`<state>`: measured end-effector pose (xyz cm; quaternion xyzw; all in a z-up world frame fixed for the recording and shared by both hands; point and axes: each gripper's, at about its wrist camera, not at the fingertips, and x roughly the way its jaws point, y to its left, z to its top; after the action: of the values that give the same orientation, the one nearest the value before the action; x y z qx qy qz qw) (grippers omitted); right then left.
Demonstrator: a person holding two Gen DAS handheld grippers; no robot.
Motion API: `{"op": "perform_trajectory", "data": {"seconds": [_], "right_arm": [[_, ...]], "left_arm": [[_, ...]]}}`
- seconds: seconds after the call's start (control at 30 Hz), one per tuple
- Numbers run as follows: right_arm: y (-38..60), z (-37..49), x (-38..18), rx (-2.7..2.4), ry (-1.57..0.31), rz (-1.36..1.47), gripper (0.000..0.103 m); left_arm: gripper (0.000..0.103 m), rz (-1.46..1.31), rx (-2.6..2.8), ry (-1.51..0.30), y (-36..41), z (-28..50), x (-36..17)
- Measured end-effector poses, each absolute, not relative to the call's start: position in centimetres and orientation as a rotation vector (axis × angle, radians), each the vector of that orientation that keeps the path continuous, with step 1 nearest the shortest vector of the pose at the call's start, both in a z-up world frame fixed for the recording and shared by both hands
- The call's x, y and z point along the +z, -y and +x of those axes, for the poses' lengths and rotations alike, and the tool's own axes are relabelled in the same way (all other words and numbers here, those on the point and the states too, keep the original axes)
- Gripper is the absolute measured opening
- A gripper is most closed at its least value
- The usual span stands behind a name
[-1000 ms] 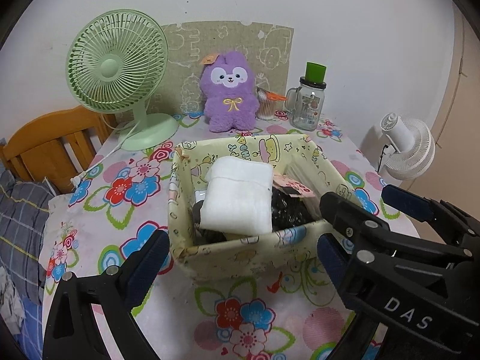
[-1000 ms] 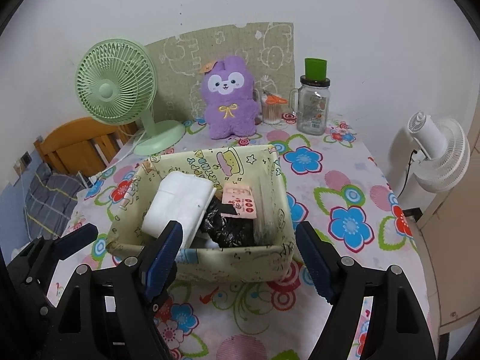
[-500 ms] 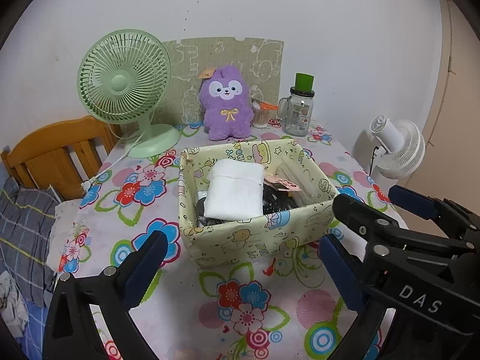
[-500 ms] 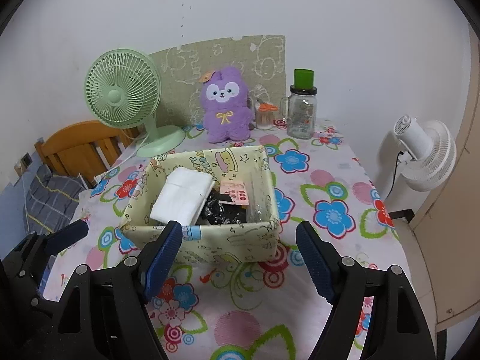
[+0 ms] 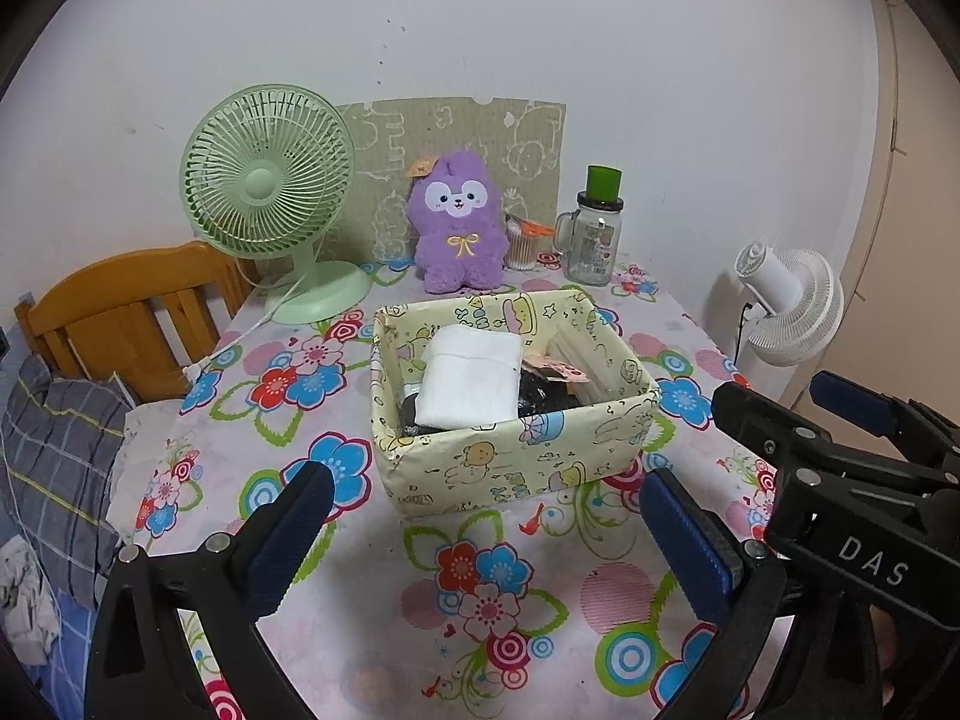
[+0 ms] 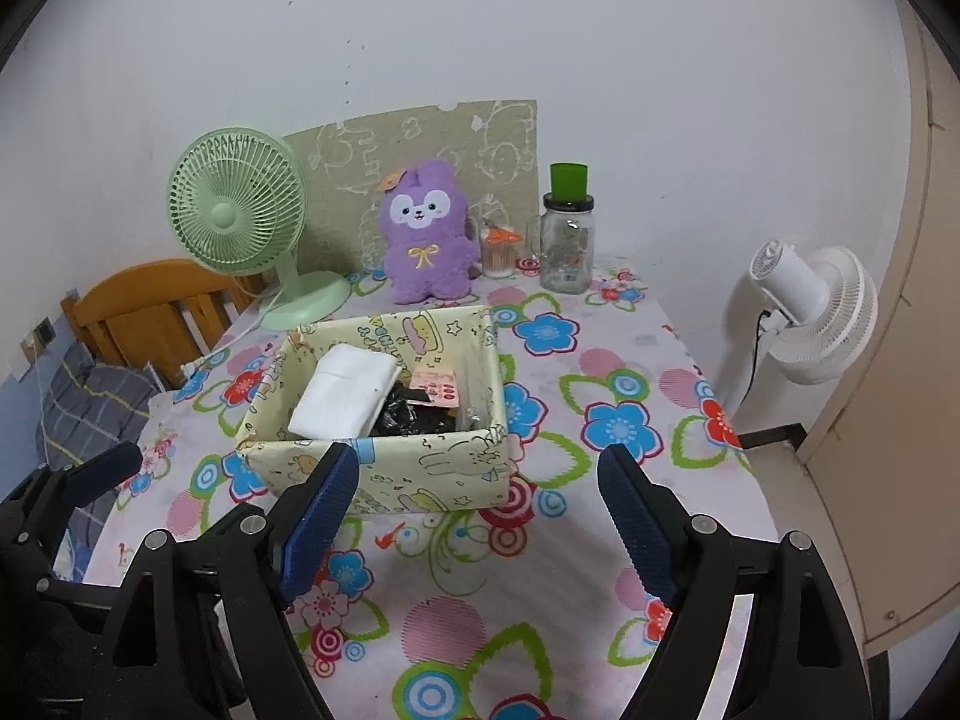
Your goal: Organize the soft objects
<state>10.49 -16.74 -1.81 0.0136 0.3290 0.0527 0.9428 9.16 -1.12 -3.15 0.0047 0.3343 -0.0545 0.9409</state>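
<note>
A cartoon-print fabric box [image 5: 510, 462] sits mid-table on the flowered cloth. In it lie a folded white cloth [image 5: 471, 381], a black item [image 5: 543, 399] and a pink-labelled pack [image 5: 561, 369]. A purple plush toy [image 5: 459, 228] stands upright at the back by the wall. My left gripper [image 5: 483, 483] is open and empty, hovering in front of the box. In the right wrist view the box [image 6: 384, 474], white cloth [image 6: 345, 390] and plush [image 6: 423, 234] show again. The right gripper [image 6: 477, 462] has its jaws opening wide with nothing between them, also short of the box.
A green desk fan [image 5: 267, 192] stands back left with its cord trailing. A glass jar with a green lid [image 5: 594, 240] and a small cup of sticks [image 5: 522, 243] stand back right. A white fan [image 6: 810, 312] stands beyond the table's right edge. A wooden chair back [image 5: 126, 306] is at left.
Both grippers have drawn back and risen from the box, which now looks smaller and farther off. The box contents have not moved.
</note>
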Motion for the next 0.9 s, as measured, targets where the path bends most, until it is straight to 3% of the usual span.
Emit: {"op": "perform_trajectory", "data": {"seconds": [0.9], "right_arm": [[17.2,4.9,0.6,0.066,-0.582,0.009,0.086]], "left_arm": [[0.103,-0.021,-0.076,-0.575,-1.0,4.2,-0.4]]}}
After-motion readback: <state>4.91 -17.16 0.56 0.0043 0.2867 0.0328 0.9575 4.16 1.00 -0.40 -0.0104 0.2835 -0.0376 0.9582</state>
